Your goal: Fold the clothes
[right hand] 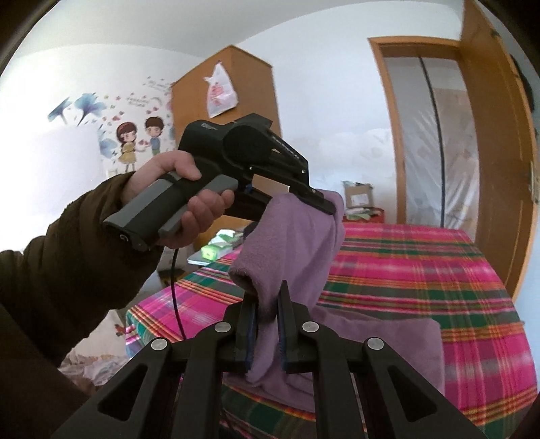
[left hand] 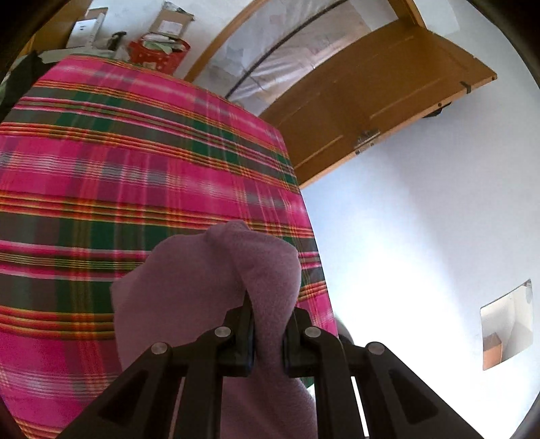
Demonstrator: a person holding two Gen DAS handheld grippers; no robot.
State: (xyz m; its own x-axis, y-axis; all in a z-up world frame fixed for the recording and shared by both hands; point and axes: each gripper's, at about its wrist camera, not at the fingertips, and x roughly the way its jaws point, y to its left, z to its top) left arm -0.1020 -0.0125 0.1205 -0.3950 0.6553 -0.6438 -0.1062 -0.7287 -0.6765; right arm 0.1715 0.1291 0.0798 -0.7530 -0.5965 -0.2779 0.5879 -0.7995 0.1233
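A soft lilac fleece garment [right hand: 297, 243] is lifted above a bed spread with a pink and green plaid cloth [right hand: 422, 270]. My right gripper [right hand: 268, 297] is shut on one edge of the garment. In the right wrist view a person's hand holds my left gripper [right hand: 320, 202], shut on another edge higher up. The lower part of the garment lies folded on the bed [right hand: 388, 354]. In the left wrist view my left gripper [left hand: 270, 317] pinches a bunch of the lilac garment [left hand: 216, 277] over the plaid cloth [left hand: 101, 169].
A wooden door [left hand: 371, 111] stands open at the bed's far corner, next to a plastic-covered doorway [right hand: 435, 152]. A red bag [left hand: 158, 55] and cardboard boxes [left hand: 172, 20] sit past the far end of the bed. A wooden wardrobe [right hand: 229, 98] stands at the white wall.
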